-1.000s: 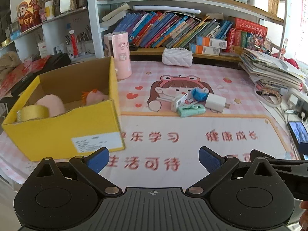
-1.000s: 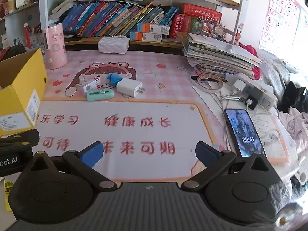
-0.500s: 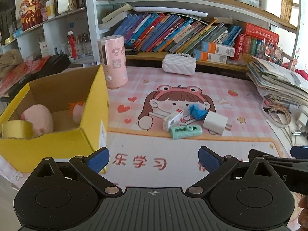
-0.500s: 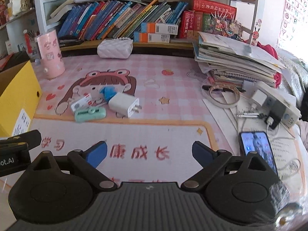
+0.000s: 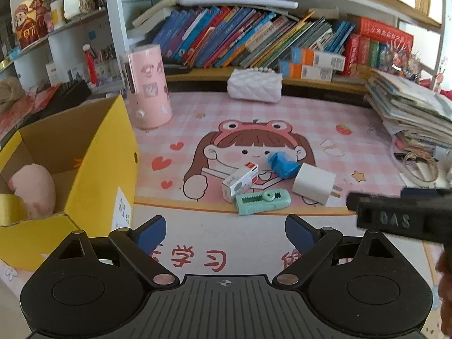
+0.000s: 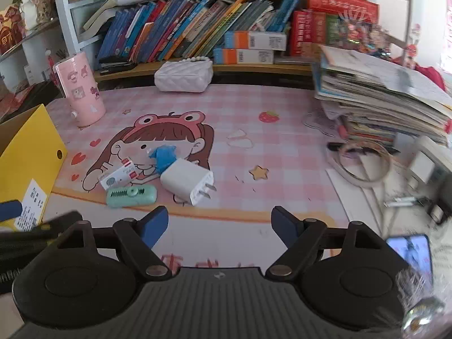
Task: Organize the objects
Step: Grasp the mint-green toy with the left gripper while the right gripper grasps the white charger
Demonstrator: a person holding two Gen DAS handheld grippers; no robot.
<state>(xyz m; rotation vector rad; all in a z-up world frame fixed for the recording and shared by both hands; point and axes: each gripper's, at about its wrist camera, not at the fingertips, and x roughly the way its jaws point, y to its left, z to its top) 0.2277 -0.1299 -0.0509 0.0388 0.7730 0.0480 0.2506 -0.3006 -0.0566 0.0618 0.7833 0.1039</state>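
A small cluster lies on the pink desk mat: a white charger plug [image 5: 314,187] [image 6: 188,181], a mint green correction tape [image 5: 262,199] [image 6: 131,195], a small white box [image 5: 240,181] [image 6: 118,175] and a crumpled blue wrapper [image 5: 282,162] [image 6: 163,155]. The open yellow cardboard box [image 5: 110,152] [image 6: 28,152] stands at the left, holding a pink plush [image 5: 35,189] and a gold tape roll [image 5: 10,209]. My left gripper [image 5: 225,231] is open and empty, short of the cluster. My right gripper [image 6: 219,223] is open and empty, just before the charger.
A pink cylinder humidifier [image 5: 148,84] [image 6: 80,84] and a white quilted pouch [image 5: 254,84] [image 6: 183,79] stand at the back below the bookshelf. A pile of papers [image 6: 381,96] fills the right. A phone [image 6: 409,257], cables and a power strip lie at the right front.
Both grippers have moved forward toward the cluster, which now looks closer. The yellow box has slid toward the left of both views. Both grippers stay open.
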